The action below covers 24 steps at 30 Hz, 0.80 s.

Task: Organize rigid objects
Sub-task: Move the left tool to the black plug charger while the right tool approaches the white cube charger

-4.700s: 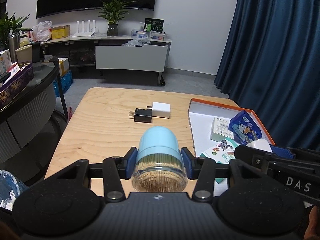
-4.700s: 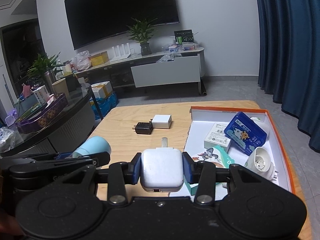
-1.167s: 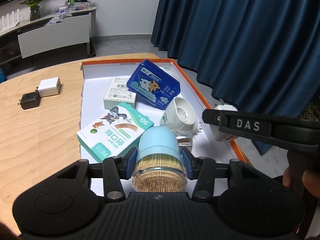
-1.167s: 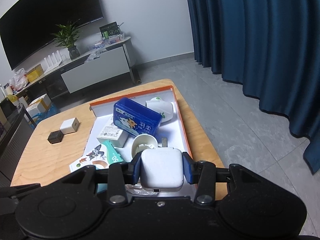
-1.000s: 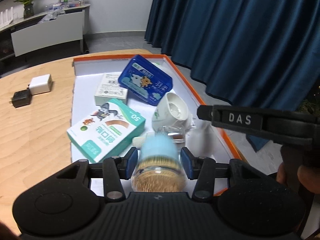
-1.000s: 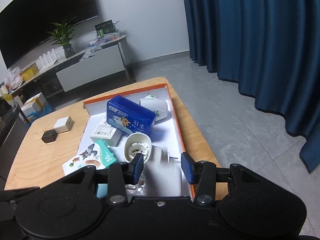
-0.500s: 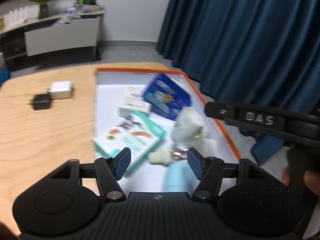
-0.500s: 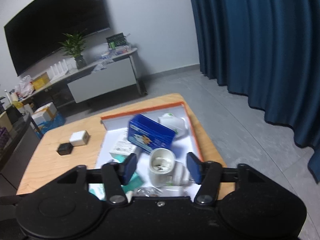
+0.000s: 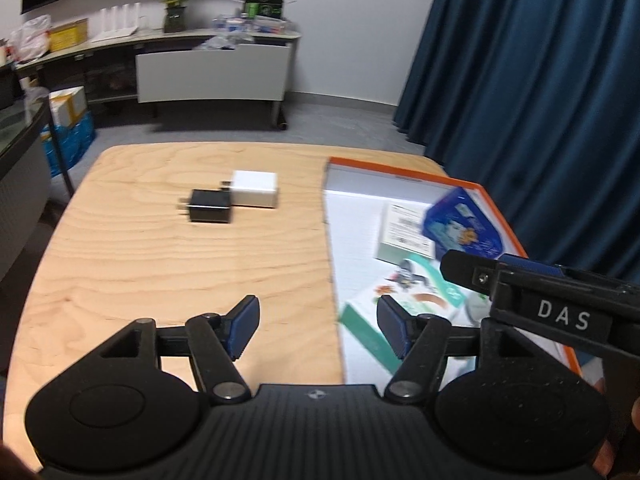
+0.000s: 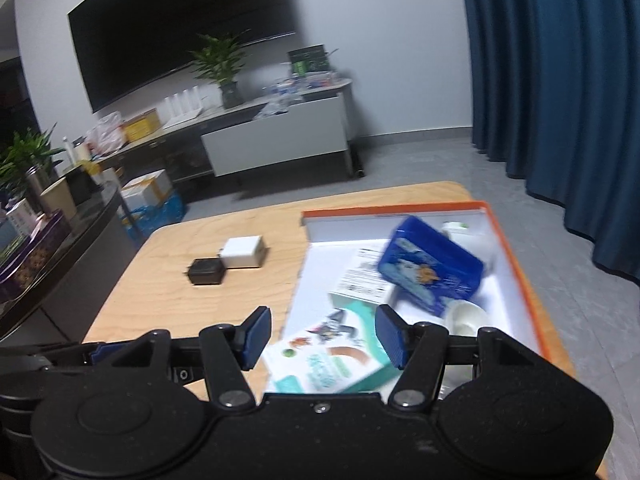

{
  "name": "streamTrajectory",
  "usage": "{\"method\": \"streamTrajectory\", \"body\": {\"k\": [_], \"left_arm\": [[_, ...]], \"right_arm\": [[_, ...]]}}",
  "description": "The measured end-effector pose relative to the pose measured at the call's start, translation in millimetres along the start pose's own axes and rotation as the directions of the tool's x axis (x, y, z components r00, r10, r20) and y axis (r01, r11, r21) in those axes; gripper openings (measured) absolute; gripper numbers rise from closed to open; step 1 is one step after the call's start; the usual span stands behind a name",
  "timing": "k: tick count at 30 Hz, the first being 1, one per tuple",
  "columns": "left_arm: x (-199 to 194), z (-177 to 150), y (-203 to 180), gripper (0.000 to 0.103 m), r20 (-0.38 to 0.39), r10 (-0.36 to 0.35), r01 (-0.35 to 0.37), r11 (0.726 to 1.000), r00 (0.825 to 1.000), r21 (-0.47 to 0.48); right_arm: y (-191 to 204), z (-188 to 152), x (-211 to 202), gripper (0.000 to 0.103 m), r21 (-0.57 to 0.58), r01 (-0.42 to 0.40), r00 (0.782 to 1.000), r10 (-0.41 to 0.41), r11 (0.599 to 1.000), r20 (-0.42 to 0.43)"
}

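Both grippers are empty right now. The left gripper (image 9: 318, 330) has just been opening and has nothing between its jaws, and the right gripper (image 10: 322, 336) has done the same, its jaws apart over the near end of the tray (image 10: 516, 248).

What's left to sort is out on the table (image 9: 160, 264): a black charger (image 9: 211, 211) and a white charger (image 9: 255, 189), touching each other and well apart from the tray. The tray already holds a blue box (image 10: 430, 270), a teal box (image 10: 328, 364) and a white box (image 10: 362, 280).

If it were me, I'd go for the black charger with the left gripper since it's nearer that side. Come in low, square the jaws across its flat sides rather than the prongs, and close slowly so it doesn't shove the white one.
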<state>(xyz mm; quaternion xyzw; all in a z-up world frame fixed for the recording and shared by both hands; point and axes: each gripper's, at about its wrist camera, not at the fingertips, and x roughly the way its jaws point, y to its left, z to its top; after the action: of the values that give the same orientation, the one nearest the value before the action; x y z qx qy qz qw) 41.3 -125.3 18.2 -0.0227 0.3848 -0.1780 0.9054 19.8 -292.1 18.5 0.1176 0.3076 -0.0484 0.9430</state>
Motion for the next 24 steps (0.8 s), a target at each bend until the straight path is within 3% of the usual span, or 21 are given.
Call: {"method": "streamTrajectory", "body": {"k": [9, 18, 24], "left_arm": [[8, 7, 30, 0.07, 0.011, 0.052, -0.052, 0.997, 0.999, -0.05], [39, 24, 64, 0.072, 0.011, 0.112, -0.111, 0.991, 0.994, -0.072], [75, 40, 84, 0.083, 0.01, 0.115, -0.114, 0.99, 0.993, -0.079]], "right_arm": [[26, 11, 29, 0.071, -0.028, -0.045, 0.999, 0.044, 0.999, -0.032], [46, 28, 62, 0.073, -0.033, -0.069, 0.997, 0.067, 0.997, -0.048], [51, 32, 78, 0.073, -0.052, -0.07, 0.996, 0.067, 0.996, -0.058]]}}
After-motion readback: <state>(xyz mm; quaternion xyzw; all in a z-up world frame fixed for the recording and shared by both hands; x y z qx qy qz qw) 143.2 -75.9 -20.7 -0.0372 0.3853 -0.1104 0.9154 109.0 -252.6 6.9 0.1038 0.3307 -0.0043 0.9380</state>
